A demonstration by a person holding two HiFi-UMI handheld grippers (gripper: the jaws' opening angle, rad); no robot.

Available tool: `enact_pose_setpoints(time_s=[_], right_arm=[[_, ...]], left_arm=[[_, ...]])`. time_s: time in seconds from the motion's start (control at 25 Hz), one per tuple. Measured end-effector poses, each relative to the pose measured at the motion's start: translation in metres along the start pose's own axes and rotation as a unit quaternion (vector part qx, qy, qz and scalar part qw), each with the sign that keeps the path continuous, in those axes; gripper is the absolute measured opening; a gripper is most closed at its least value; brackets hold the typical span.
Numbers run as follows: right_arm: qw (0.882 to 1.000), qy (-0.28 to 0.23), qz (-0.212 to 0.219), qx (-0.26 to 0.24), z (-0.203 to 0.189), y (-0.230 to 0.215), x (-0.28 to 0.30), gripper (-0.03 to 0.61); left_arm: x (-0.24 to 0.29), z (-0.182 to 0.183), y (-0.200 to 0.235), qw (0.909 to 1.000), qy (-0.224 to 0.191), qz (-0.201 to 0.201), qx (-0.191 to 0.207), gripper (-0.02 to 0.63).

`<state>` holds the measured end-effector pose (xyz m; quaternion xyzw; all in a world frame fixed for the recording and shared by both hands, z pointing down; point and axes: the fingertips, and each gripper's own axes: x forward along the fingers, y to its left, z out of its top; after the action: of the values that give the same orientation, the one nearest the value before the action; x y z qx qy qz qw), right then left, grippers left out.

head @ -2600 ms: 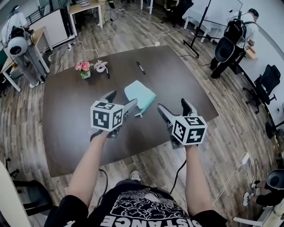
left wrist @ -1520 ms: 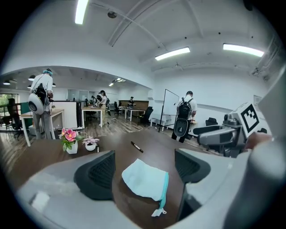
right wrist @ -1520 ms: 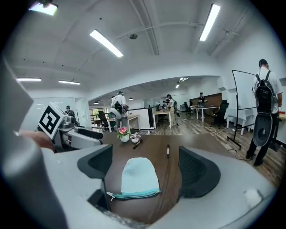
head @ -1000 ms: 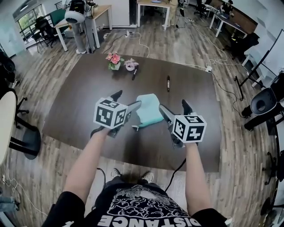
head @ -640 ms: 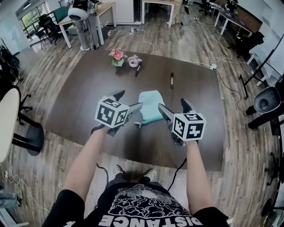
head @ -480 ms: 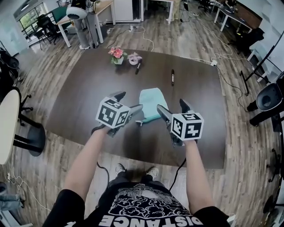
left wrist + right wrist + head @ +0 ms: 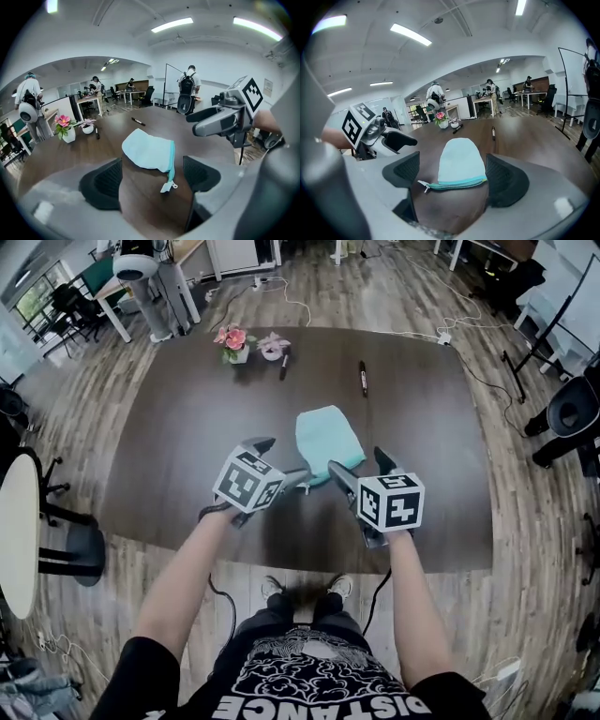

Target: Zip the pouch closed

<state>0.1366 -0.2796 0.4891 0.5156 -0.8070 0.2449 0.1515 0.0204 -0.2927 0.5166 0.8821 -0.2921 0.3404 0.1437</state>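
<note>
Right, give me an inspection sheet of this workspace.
Surface: dark table.
Job's things: light blue pouch lying flat, zip edge toward the person, zipper pull at its left end.
Clutter: flower vase, small pot, black marker and second marker at the far side.
Grippers: left gripper and right gripper both open, holding nothing, flanking the pouch's near end.
Cables: white cable on the floor beyond the table.
Surroundings: desks, chairs, people standing.

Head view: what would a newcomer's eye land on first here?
A light blue fabric pouch with a teal zipper lies flat in the middle of the dark brown table. The left gripper and right gripper sit either side of its near, zippered edge, jaws apart and empty.
</note>
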Motion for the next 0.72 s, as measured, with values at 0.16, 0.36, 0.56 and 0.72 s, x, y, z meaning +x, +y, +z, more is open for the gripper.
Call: enact_pose_setpoints(time_s=[0.16,0.36,0.56,0.72], right_arm=[[1.000,0.005,-0.018,0.014,-0.014,0.003,0.004,0.416],[0.999,0.008,-0.036,0.034,-0.031,0.005,0.005,0.395],[0.997,0.008,-0.057,0.047,-0.043,0.003,0.006,0.367],[0.996,0.006,-0.067,0.057,-0.051,0.003,0.008,0.356]], left_arm=[[0.011,-0.013,-0.005,0.9990,0.024,-0.027,0.026,0.420],[0.023,-0.029,-0.014,0.9960,0.046,-0.057,0.052,0.419],[0.033,-0.044,-0.020,0.9922,0.063,-0.082,0.071,0.419],[0.040,-0.057,-0.025,0.9890,0.072,-0.098,0.085,0.382]])
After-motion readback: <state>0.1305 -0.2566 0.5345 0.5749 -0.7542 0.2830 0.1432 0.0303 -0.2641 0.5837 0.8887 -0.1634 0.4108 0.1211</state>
